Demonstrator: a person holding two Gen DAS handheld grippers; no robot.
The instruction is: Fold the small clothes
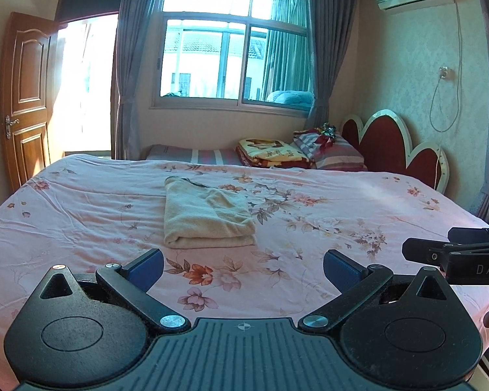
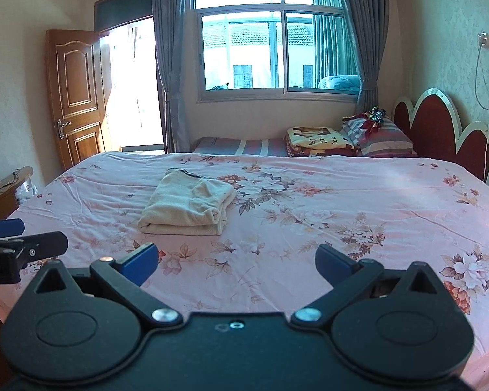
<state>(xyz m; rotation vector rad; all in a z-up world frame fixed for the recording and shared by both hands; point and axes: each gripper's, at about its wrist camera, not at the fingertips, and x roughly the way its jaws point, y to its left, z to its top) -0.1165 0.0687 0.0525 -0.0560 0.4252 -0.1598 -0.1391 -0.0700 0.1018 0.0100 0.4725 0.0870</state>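
A cream garment [image 1: 207, 215] lies folded into a neat rectangle on the pink floral bedsheet [image 1: 326, 215]. It also shows in the right wrist view [image 2: 187, 207], left of centre. My left gripper [image 1: 243, 270] is open and empty, held above the sheet just short of the garment's near edge. My right gripper [image 2: 236, 265] is open and empty, above the sheet to the right of the garment. Each gripper shows at the edge of the other's view: the right one [image 1: 456, 255], the left one [image 2: 19, 244].
Folded blankets and striped pillows [image 1: 296, 151] lie at the far side of the bed, next to a red and white headboard [image 1: 391, 143]. A wooden door [image 1: 24, 97] stands open at the left. A small wooden table [image 2: 3, 192] stands by the bed's left edge.
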